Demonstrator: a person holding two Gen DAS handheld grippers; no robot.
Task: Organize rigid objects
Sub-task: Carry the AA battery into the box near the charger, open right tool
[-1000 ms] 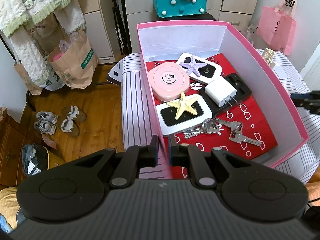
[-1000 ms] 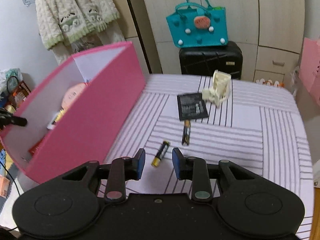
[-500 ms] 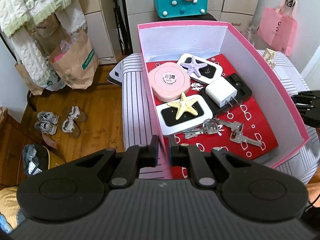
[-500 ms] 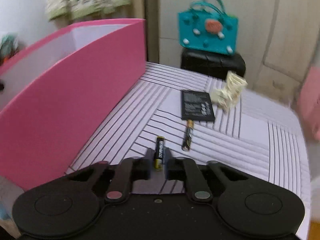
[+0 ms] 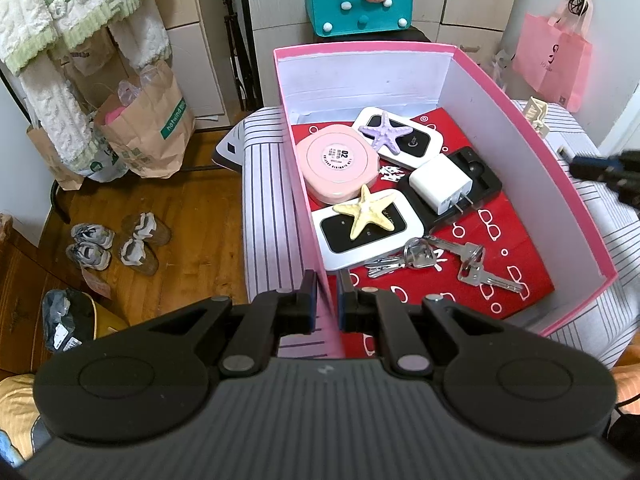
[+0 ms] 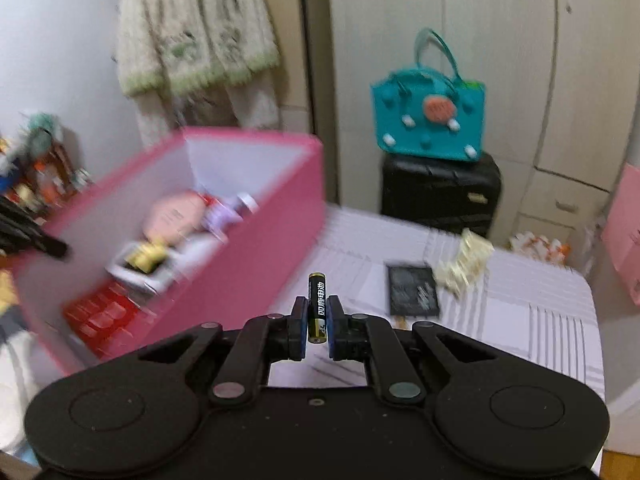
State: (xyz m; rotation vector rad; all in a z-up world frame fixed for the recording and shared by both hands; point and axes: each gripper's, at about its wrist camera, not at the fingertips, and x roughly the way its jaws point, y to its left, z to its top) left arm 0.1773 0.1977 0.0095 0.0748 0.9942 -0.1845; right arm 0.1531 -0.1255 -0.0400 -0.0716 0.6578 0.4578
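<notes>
While the left gripper [image 5: 327,298] pinches the near-left wall of the pink box [image 5: 536,136] and holds it on the striped table [image 5: 264,200], the right gripper [image 6: 317,322] is clamped tight on a black-and-yellow battery [image 6: 317,307] — it stands upright between the pads, lifted clear of the tabletop, just right of the box's outer wall.

Inside the box there's a red patterned liner with a round pink case [image 5: 341,163], a purple starfish [image 5: 385,131] and a yellow starfish [image 5: 369,211], each lying on a white-edged device, plus a white charger [image 5: 441,186] on a black tray and two bunches of keys [image 5: 440,258] at the near end.

Out on the stripes, right of the box, a black flat battery pack [image 6: 412,290] lies beside a cream hair clip [image 6: 466,260] — both pretty blurry. A teal bag [image 6: 430,120] sits on a black suitcase [image 6: 440,196] at the far side.
</notes>
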